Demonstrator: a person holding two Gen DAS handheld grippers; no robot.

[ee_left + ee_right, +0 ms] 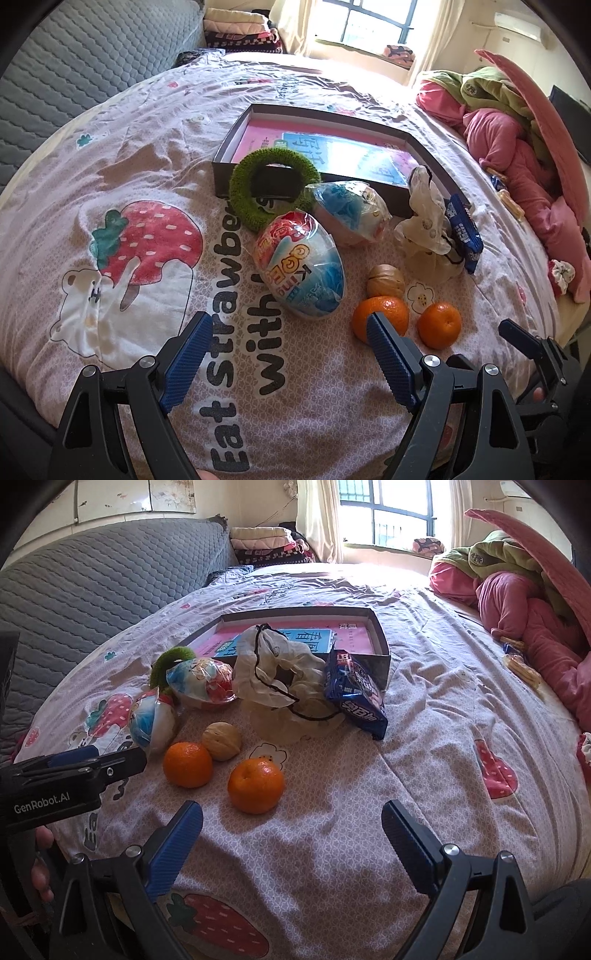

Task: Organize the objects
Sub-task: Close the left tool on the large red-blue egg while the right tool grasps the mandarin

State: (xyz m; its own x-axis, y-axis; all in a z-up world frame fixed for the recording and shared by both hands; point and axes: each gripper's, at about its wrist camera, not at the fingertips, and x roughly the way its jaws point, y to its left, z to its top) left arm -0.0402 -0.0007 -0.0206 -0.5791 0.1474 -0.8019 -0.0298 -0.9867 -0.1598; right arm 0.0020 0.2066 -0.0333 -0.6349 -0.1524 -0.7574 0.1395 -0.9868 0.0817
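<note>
The left tool [288,330] is hovering low over the bed [110,155], its blue pads spread wide apart and gripping nothing. Just ahead of it a wrapped toy egg [299,266] is lying on its side on the printed quilt, and the tool's right pad is overlapping the nearer orange [382,314] in the left wrist view, though whether it is touching cannot be told. The right tool [291,819] is likewise standing open and empty, with the other orange [256,785] sitting just in front of it, slightly toward its left pad.

Further out, a walnut [221,741] is resting between the oranges and a crumpled clear bag [280,679]. A second wrapped egg [201,681] and a green fuzzy ring [271,188] are lying against the front wall of a shallow dark box [380,653], and a blue snack packet [354,698] is leaning at the box's corner. The box is holding only a pink and blue sheet.

By my reading, the sorting is only starting: everything loose is lying outside the box, and both tools are lining up for a first pick. The next move is calling for each tool to be eased forward until an orange sits squarely between the pads, then closed gently, since round fruit on soft bedding is liable to roll away.
</note>
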